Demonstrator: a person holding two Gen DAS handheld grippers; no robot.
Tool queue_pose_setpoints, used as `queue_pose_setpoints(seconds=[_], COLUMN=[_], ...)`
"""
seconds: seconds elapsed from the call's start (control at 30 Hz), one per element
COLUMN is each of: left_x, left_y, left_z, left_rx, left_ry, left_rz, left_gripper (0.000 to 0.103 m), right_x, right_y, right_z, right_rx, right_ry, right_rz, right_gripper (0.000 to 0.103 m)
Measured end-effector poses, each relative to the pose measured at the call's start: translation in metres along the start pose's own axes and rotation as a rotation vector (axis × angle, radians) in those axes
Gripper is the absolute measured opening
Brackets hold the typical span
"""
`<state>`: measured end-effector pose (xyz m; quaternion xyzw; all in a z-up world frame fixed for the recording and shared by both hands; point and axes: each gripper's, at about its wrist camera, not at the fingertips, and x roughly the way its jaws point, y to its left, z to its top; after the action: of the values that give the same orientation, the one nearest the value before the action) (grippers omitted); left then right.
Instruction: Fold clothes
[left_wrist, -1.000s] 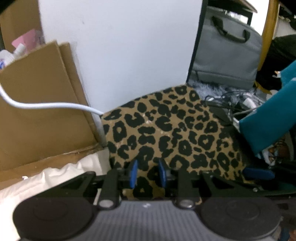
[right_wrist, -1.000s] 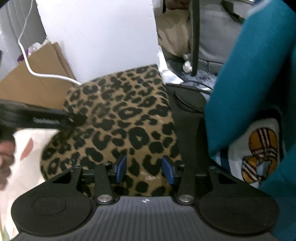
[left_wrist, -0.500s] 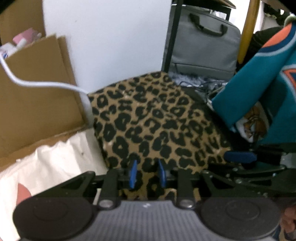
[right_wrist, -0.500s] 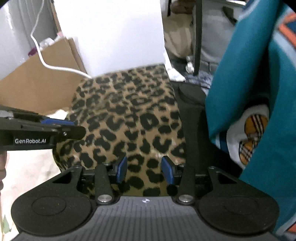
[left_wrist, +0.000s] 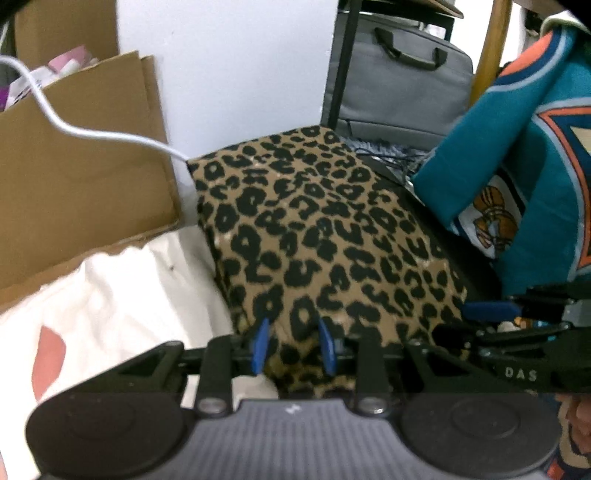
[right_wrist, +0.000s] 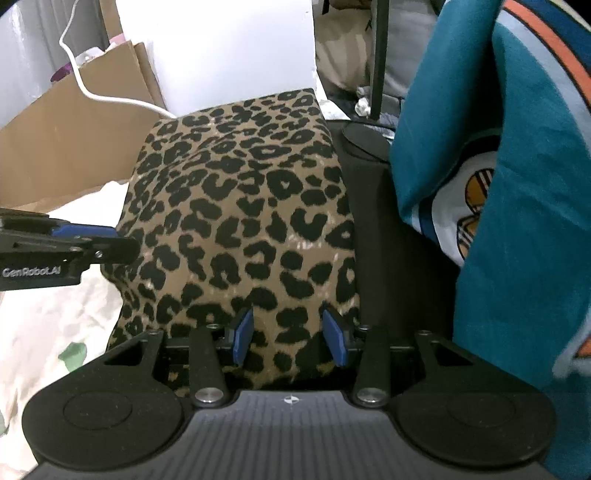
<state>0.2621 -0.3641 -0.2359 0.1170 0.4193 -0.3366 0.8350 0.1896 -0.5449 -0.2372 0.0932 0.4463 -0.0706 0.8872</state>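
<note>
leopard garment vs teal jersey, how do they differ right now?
The leopard garment lies spread flat on the surface; the teal jersey hangs draped at the right. The leopard garment has an all-over black-on-tan spot print; the teal jersey is plain teal with orange trim and a patch. Fabric sits between the fingers of both the left gripper and right gripper; the jersey is ungripped. Both are fabric clothing.

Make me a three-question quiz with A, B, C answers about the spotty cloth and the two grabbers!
1. Where is the teal jersey, seen from the right wrist?
A. right of the leopard cloth
B. under it
C. left of it

2. What colour are the gripper pads?
A. red
B. blue
C. green

3. What is the right gripper doing?
A. hanging open in the air
B. gripping a cable
C. straddling the cloth's near edge

Answers: 1 A, the jersey fills the right side. 2 B, both pads show blue. 3 C, cloth lies between the pads.
</note>
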Motion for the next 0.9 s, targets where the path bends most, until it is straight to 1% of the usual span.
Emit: queue_pose_setpoints(seconds=[0.07,0.1,0.13,0.17,0.2,0.27,0.33,0.4,0.43,0.53,0.57,0.67,0.8,0.9], left_x=[-0.007,-0.012,-0.017,-0.025,-0.032,-0.047,-0.062,-0.077,-0.084,-0.106,-0.114,-0.136,-0.166,-0.189], left_y=[-0.001,-0.001,-0.001,-0.001,-0.001,0.0,0.0,0.001,0.001,0.002,0.002,0.003,0.003,0.002], left_z=[-0.004,-0.005,-0.005,-0.005,-0.004,-0.002,0.0,0.001,0.002,0.005,0.006,0.008,0.01,0.008], left_rx=[-0.012,-0.019,-0.025,-0.029,-0.033,-0.042,-0.05,-0.059,-0.063,-0.075,-0.08,-0.093,-0.113,-0.116], left_ry=[0.003,0.0,-0.005,-0.012,-0.019,-0.034,-0.048,-0.062,-0.069,-0.091,-0.098,-0.117,-0.111,-0.103], left_rz=[-0.006,-0.007,-0.008,-0.006,-0.004,0.0,0.004,0.008,0.01,0.016,0.018,0.023,0.033,0.042], left_gripper=[0.045,0.048,0.053,0.058,0.061,0.075,0.08,0.082,0.084,0.087,0.091,0.094,0.095,0.095], right_x=[-0.003,-0.007,-0.011,-0.016,-0.02,-0.031,-0.043,-0.054,-0.06,-0.078,-0.085,-0.108,-0.14,-0.164], right_y=[0.001,0.002,0.004,0.006,0.008,0.014,0.021,0.027,0.03,0.039,0.041,0.047,0.055,0.062], right_z=[-0.004,-0.005,-0.006,-0.006,-0.007,-0.005,-0.002,0.002,0.005,0.012,0.014,0.023,0.03,0.032], right_rx=[0.002,0.004,0.006,0.008,0.01,0.02,0.029,0.035,0.038,0.033,0.028,0.017,0.01,0.012], right_ry=[0.009,0.008,0.006,0.004,0.003,-0.009,-0.023,-0.037,-0.041,-0.049,-0.052,-0.067,-0.081,-0.072], right_rz=[-0.009,-0.009,-0.008,-0.007,-0.006,0.011,0.024,0.032,0.037,0.042,0.042,0.038,0.037,0.052], right_gripper=[0.051,0.057,0.063,0.065,0.068,0.072,0.078,0.082,0.084,0.086,0.087,0.089,0.094,0.095])
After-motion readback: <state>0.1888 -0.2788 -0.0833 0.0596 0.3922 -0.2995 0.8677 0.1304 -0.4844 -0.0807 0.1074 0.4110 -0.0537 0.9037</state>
